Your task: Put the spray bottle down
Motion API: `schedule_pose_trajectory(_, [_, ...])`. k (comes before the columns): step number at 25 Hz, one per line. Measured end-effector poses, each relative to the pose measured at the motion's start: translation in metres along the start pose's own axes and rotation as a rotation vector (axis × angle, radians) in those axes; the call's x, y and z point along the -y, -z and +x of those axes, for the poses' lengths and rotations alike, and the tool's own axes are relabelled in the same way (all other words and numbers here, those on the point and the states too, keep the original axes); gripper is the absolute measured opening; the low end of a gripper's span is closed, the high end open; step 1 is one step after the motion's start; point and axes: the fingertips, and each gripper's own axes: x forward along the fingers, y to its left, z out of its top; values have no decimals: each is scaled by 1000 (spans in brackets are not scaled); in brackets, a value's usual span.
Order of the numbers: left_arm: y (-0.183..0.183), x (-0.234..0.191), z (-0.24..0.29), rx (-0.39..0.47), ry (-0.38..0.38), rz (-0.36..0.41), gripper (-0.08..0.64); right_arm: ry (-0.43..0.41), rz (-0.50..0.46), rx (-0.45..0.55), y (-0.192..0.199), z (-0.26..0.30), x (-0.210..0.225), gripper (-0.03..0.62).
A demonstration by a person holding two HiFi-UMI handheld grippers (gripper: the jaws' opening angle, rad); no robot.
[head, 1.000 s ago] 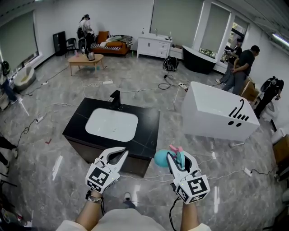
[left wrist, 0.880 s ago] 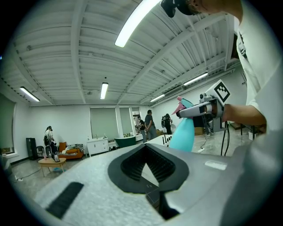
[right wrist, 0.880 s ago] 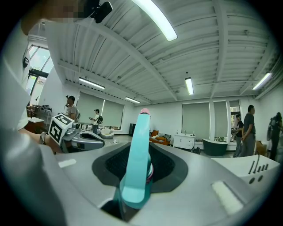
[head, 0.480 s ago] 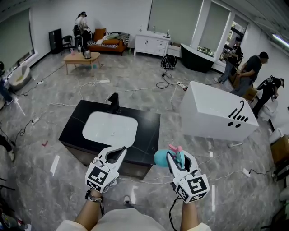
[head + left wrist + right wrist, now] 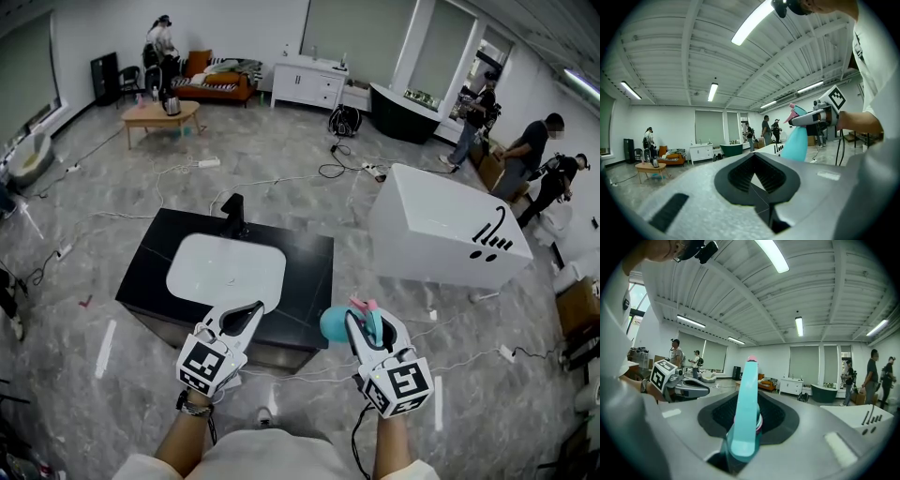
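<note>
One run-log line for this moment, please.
right gripper: shut on spray bottle | left gripper: shut, empty | status: bottle not yet down, black vanity ahead

Clamps a teal spray bottle (image 5: 746, 399) upright in the right gripper (image 5: 749, 427) — pink tip on top. Shows the left gripper (image 5: 701, 390) off to the left, people (image 5: 873, 376) standing far back at right.

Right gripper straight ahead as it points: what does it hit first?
Nothing near, it seems: the right gripper, shut on the spray bottle, points along the gap between black sink counter and white tub. Depth is unclear.
</note>
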Motion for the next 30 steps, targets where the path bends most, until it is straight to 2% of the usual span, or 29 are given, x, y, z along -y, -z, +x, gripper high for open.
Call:
schedule_pose_trajectory(14, [20, -40, 23, -42, -17, -19, 6, -10, 2, -42, 18, 64, 24, 120])
schedule_pose_trajectory(30, [34, -86, 89, -86, -148, -38, 6, -186, 5, -51, 40, 162, 75, 119])
